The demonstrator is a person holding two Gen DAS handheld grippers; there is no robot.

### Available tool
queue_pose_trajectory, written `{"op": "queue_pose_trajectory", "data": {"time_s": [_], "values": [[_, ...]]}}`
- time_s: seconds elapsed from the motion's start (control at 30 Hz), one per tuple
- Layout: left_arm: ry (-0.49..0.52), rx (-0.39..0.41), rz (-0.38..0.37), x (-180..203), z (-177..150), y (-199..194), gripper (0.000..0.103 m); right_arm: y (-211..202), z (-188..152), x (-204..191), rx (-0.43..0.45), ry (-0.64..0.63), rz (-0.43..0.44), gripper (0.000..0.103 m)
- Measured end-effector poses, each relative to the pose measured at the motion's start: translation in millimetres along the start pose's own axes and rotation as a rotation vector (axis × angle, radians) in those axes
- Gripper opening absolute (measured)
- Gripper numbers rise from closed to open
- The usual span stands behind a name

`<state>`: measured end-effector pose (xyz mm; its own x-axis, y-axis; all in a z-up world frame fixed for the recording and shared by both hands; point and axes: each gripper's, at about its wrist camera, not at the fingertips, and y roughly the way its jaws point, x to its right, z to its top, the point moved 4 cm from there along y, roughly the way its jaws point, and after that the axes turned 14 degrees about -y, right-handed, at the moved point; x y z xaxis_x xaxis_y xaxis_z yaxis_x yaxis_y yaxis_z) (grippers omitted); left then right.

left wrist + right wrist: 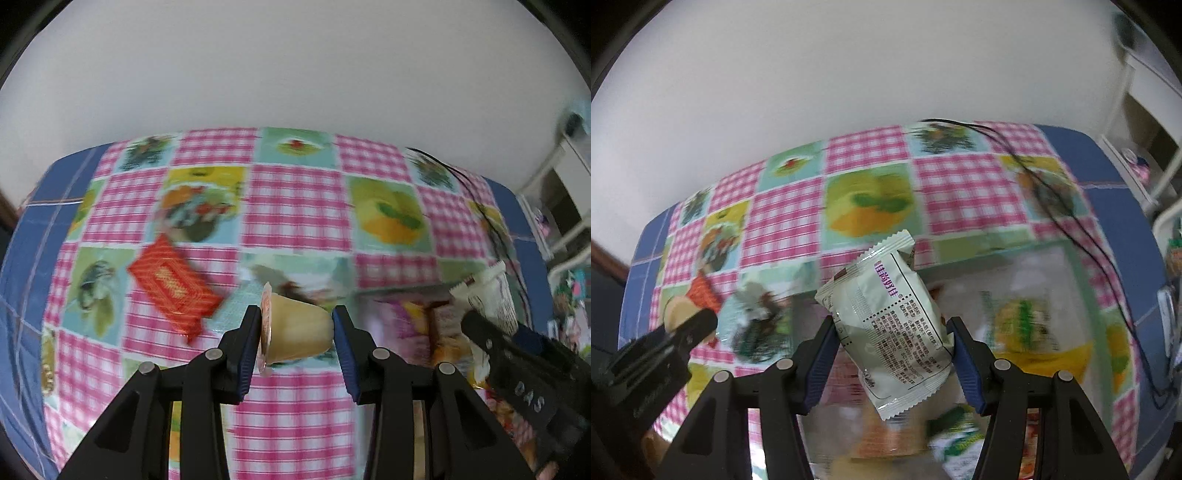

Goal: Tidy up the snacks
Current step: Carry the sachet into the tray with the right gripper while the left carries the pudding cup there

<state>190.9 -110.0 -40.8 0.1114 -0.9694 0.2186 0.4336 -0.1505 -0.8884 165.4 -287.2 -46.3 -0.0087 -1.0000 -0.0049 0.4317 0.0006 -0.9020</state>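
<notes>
A pale yellow pudding cup (295, 332) with an orange foil lid lies sideways between the pads of my left gripper (297, 315), which is shut on it above the checked tablecloth. My right gripper (893, 325) is shut on a pale green snack packet (886, 317) with printed text, held tilted over a clear plastic bin (1082, 295). In the right wrist view the pudding cup (677, 312) shows at the left in the left gripper's fingers (698, 325). In the left wrist view the snack packet (491, 291) shows at the right.
A red snack packet (173, 291) lies on the tablecloth, left of the cup. The clear bin (402, 291) holds several colourful snack bags. A black cable (1071, 229) runs across the table's right side. White shelving (1145, 110) stands beyond the right edge, with a white wall behind.
</notes>
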Motion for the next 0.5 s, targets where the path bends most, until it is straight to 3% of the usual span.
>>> {"op": "queue_pose_trajectory", "data": {"time_s": [0.3, 0.5], "values": [[0.093, -0.072, -0.044, 48.9, -31.9, 17.8, 0.041, 0.9, -20.0, 71.4, -0.015, 0.115, -0.042, 0.062], [0.138, -0.102, -0.069, 72.2, -47.4, 22.2, 0.041, 5.1, -28.8, 90.4, -0.026, 0.142, -0.052, 0.062]]}}
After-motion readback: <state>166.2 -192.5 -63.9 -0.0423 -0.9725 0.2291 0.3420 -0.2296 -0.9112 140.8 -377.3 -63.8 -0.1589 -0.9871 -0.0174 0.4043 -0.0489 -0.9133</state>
